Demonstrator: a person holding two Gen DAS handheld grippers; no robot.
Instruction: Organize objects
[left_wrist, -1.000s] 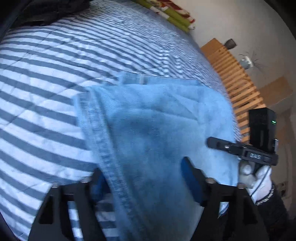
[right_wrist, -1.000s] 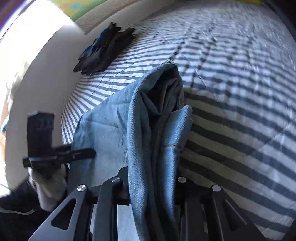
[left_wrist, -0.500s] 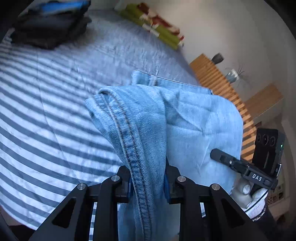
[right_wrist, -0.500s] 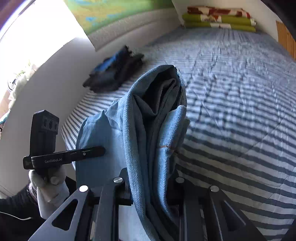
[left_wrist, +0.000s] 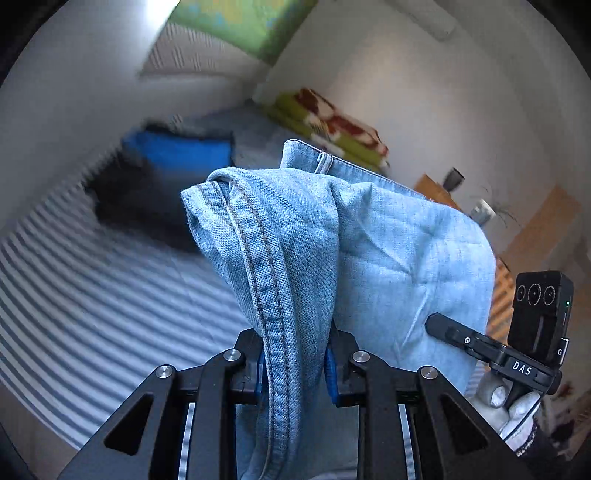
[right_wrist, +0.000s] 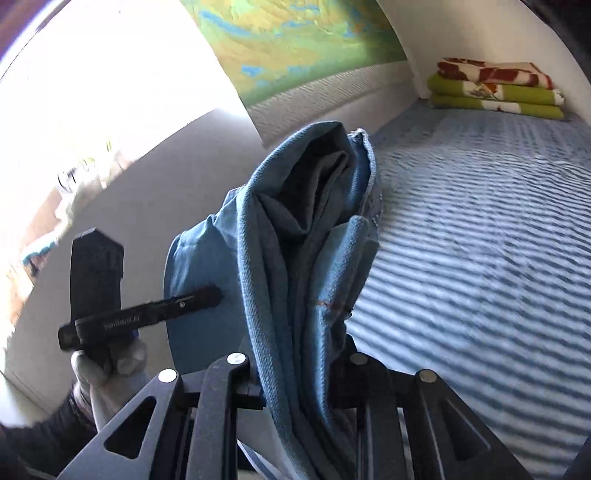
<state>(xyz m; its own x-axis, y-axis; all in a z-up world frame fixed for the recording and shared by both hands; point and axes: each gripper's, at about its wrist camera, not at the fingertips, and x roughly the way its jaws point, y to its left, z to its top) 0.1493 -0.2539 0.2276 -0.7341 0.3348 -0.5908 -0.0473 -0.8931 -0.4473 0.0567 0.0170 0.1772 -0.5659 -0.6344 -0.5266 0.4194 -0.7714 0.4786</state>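
— Two grips, one load: what's biggest here?
— The striped bed (right_wrist: 480, 277), then the folded jeans (left_wrist: 369, 251) held above it.
— And the tools?
— Left gripper (left_wrist: 293, 363) is clamped on the seam edge; right gripper (right_wrist: 299, 373) is clamped on the bunched folds.
— How should the carry go?
— I'd keep both hands level and evenly apart, so the fold holds until it's set down.

Jeans (left_wrist: 369, 258): lower part cut off by frame edge | dark clothes pile (left_wrist: 147, 199): blurred | gripper pads: hidden by denim.
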